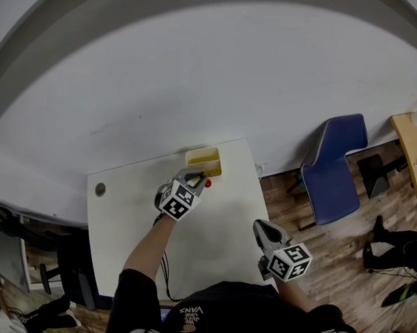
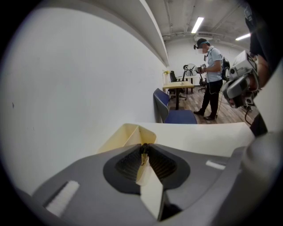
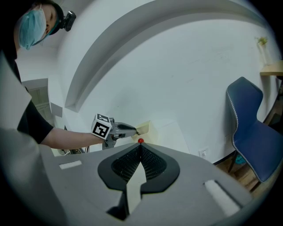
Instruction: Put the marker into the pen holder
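Right gripper (image 1: 258, 227) at table (image 1: 217, 217) edge, left gripper (image 1: 199, 174) with marker (image 1: 207, 183) at holder (image 1: 203, 159)

The right tool (image 3: 140, 148) has jaws together; beyond, left tool (image 3: 131, 129) beside yellow pen holder (image 3: 144, 128)

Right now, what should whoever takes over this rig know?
Left gripper: shut on a thin thing, apparently the marker, whose red end shows beside the jaws. It is right at the yellow pen holder, at the far edge of the table.
Right gripper: shut, empty, over the table's near right corner.
Done: marker is at the holder.
Left: lower it in and release.
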Available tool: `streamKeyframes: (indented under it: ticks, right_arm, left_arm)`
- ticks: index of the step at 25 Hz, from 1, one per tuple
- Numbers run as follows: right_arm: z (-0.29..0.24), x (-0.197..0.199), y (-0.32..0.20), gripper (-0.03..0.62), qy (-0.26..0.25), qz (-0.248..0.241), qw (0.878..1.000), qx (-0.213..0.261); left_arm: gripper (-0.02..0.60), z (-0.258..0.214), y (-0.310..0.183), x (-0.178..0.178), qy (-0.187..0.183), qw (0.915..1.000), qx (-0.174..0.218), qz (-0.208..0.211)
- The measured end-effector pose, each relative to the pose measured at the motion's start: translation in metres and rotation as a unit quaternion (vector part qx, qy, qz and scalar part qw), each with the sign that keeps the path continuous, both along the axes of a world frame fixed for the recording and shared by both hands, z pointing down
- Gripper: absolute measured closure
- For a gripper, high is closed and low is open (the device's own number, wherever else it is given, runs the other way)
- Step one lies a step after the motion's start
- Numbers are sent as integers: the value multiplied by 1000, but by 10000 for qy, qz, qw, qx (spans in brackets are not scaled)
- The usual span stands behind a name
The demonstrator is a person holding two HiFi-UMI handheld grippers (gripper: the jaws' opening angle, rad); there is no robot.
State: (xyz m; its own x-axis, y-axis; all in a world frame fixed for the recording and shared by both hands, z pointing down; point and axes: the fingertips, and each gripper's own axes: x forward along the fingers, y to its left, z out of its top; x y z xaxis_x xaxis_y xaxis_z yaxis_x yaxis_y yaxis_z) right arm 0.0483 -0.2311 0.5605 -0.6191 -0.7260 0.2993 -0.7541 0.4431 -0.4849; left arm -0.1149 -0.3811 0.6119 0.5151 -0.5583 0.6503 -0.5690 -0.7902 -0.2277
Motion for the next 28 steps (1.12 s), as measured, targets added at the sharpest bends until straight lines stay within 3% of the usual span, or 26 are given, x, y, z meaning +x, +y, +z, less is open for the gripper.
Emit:
streamKeyframes:
  ticks: [14, 28]
  right_arm:
    - [-1, 7, 3, 594, -13, 97, 10000, 9]
    - [-8, 5, 11, 594, -28, 59, 9999, 111]
  left_arm:
    - [479, 7, 5, 6, -57, 9999, -102, 98]
    - [460, -3, 11, -3, -39, 10000, -14, -69]
